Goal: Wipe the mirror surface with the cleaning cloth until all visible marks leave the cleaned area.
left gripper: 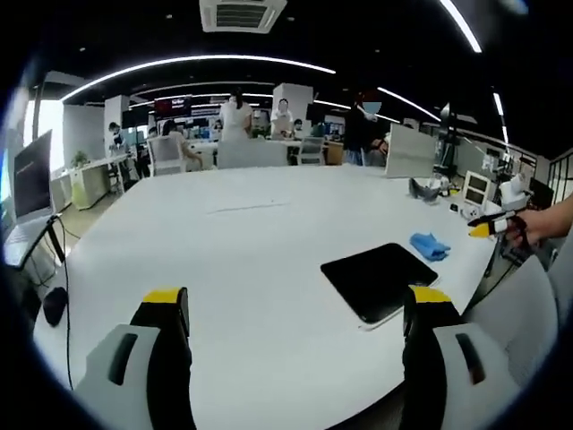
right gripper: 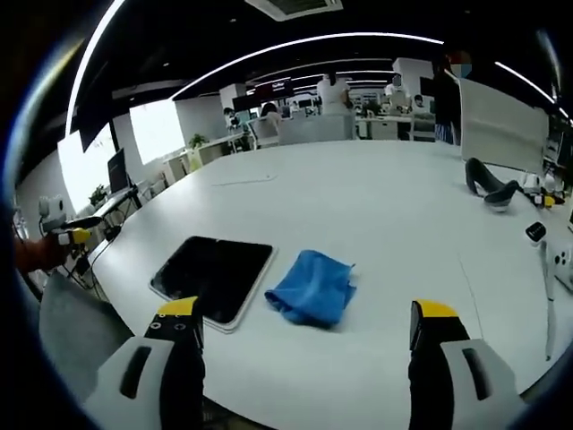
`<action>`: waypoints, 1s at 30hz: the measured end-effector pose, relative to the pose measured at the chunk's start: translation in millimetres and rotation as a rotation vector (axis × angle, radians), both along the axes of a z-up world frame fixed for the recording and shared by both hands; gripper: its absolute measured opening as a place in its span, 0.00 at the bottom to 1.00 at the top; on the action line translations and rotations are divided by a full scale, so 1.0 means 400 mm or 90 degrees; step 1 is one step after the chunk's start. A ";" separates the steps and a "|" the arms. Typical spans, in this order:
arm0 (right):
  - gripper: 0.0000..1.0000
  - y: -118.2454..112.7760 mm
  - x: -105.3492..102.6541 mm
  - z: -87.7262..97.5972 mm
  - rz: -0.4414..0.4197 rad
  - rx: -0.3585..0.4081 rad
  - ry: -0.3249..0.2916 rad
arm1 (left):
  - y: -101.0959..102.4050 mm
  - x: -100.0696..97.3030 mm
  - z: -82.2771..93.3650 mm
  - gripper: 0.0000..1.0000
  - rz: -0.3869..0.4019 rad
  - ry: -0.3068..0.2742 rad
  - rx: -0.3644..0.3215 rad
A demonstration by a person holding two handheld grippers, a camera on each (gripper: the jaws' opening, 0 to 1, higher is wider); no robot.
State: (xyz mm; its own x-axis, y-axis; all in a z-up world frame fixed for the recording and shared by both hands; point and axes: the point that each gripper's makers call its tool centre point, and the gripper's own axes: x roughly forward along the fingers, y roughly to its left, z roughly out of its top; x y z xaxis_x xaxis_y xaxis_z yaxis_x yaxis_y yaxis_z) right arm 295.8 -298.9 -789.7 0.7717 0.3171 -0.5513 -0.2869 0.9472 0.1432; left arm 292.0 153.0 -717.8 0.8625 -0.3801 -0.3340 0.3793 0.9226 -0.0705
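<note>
1. Nearest, at the bottom of the left gripper view, the left gripper point(left gripper: 295, 313) has its two yellow-tipped jaws standing wide apart with nothing between them, above the near edge of the white table point(left gripper: 224, 260).
2. At the bottom of the right gripper view, the right gripper point(right gripper: 304, 327) is likewise spread open and empty, its jaws framing the space just short of the cloth.
3. Next out, the mirror point(right gripper: 213, 276) lies flat on the table at lower left of centre in the right gripper view, a dark rectangular slab with a pale rim; in the left gripper view it sits at lower right of centre point(left gripper: 380, 279).
4. The cleaning cloth point(right gripper: 312, 288), blue and crumpled, rests on the table just beside the mirror's right edge in the right gripper view; whether it touches the rim I cannot tell. In the left gripper view it is a small blue heap point(left gripper: 430, 245) beyond the mirror.
5. Marks on the mirror are too small to make out.
6. Judged from this, the task is barely begun: the cloth is not picked up and no wiping is under way. Grasping the cloth, most likely with the right gripper, comes first.
7. Farther off, the right edge of the left gripper view shows a hand point(left gripper: 537, 224) on the other gripper.
8. Farthest, people stand among desks point(left gripper: 260, 148) at the top of both views.
</note>
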 end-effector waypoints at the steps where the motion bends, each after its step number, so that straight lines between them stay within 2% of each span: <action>1: 0.98 0.004 -0.002 0.002 0.003 -0.003 0.000 | -0.007 -0.001 0.012 0.99 -0.003 -0.005 0.005; 3: 0.98 0.016 0.000 0.008 0.018 -0.020 -0.009 | -0.022 -0.002 0.032 0.99 -0.017 -0.033 0.022; 7: 0.98 0.021 -0.011 -0.002 0.012 -0.023 -0.006 | -0.021 -0.010 0.008 0.99 0.006 -0.022 0.022; 9: 0.98 0.015 -0.020 -0.014 0.004 -0.021 0.004 | -0.026 -0.022 -0.017 0.99 0.015 0.016 -0.010; 11: 0.98 0.008 -0.030 -0.015 -0.015 -0.003 0.007 | -0.049 -0.040 -0.030 0.99 -0.014 0.043 -0.027; 12: 0.98 0.004 -0.036 -0.018 -0.021 0.006 0.010 | -0.059 -0.049 -0.036 0.99 -0.037 0.046 -0.013; 14: 0.98 0.000 -0.044 -0.028 -0.022 0.001 0.014 | -0.062 -0.056 -0.038 0.99 -0.048 0.035 0.012; 19: 0.98 -0.011 -0.054 -0.048 -0.015 -0.026 0.030 | -0.048 -0.067 -0.073 0.99 -0.011 0.068 -0.013; 21: 0.98 -0.011 -0.053 -0.042 -0.017 -0.028 0.031 | -0.060 -0.061 -0.069 0.99 -0.017 0.065 -0.018; 24: 0.98 -0.014 -0.046 -0.021 -0.017 -0.032 0.025 | -0.071 -0.065 -0.095 0.99 -0.032 0.078 0.006; 27: 0.98 -0.020 -0.038 -0.004 -0.022 -0.034 0.018 | -0.080 -0.068 -0.092 0.99 -0.043 0.072 0.013; 30: 0.96 -0.018 -0.033 0.014 -0.030 -0.021 0.017 | -0.085 -0.066 -0.105 0.99 -0.051 0.079 0.017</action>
State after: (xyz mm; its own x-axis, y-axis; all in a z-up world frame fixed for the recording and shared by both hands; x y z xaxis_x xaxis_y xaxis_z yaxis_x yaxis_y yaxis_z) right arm 282.7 -306.1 -784.2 0.7698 0.2625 -0.5818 -0.2387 0.9638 0.1189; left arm 265.6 119.1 -759.6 0.7809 -0.4358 -0.4476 0.4419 0.8918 -0.0974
